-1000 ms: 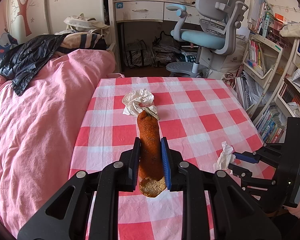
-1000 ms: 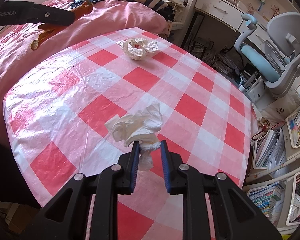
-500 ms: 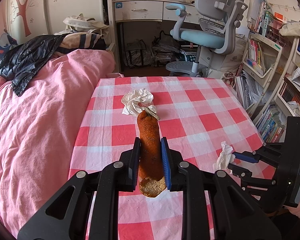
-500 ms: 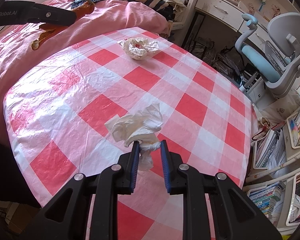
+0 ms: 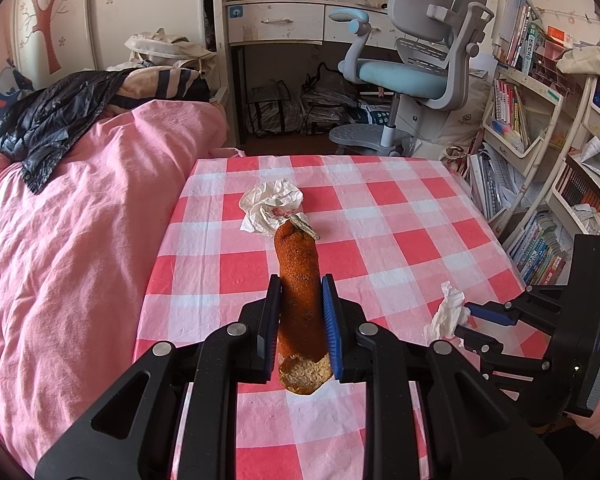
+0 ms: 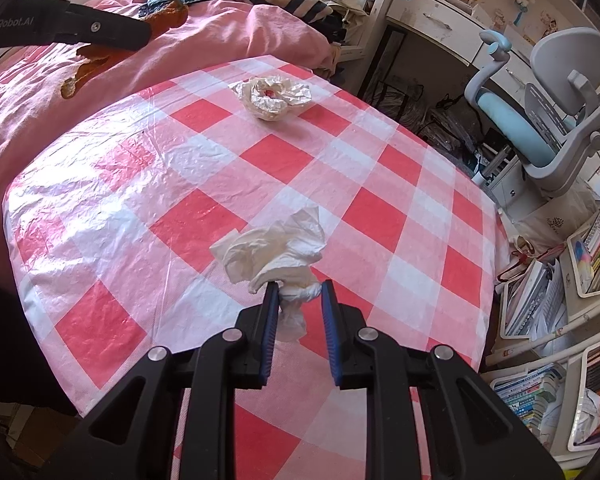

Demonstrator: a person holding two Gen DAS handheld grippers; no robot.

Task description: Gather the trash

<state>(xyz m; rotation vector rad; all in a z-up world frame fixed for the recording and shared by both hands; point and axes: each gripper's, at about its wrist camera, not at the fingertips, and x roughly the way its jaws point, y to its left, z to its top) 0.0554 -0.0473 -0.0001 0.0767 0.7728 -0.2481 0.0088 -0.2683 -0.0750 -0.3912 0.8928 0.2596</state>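
Checked tablecloth [image 6: 260,160] bears crumpled wrapper [image 6: 271,97]; left tongs [image 5: 300,312] clamp orange peel [image 5: 300,300], right tongs [image 6: 299,312] clamp tissue [image 6: 276,252].

Only one bit of writing can be read: "Robot.AI" in pale letters on the black side of the left gripper [image 6: 146,34], top left of the right wrist view. The start of the word is cut off at the pic's edge. Book spines & wall stickers have print, but it's too small to read.

Glossy plastic tablecloth [image 6: 284,156]; crumpled paper tissue [image 6: 276,248]; rough orange peel [image 5: 300,280].
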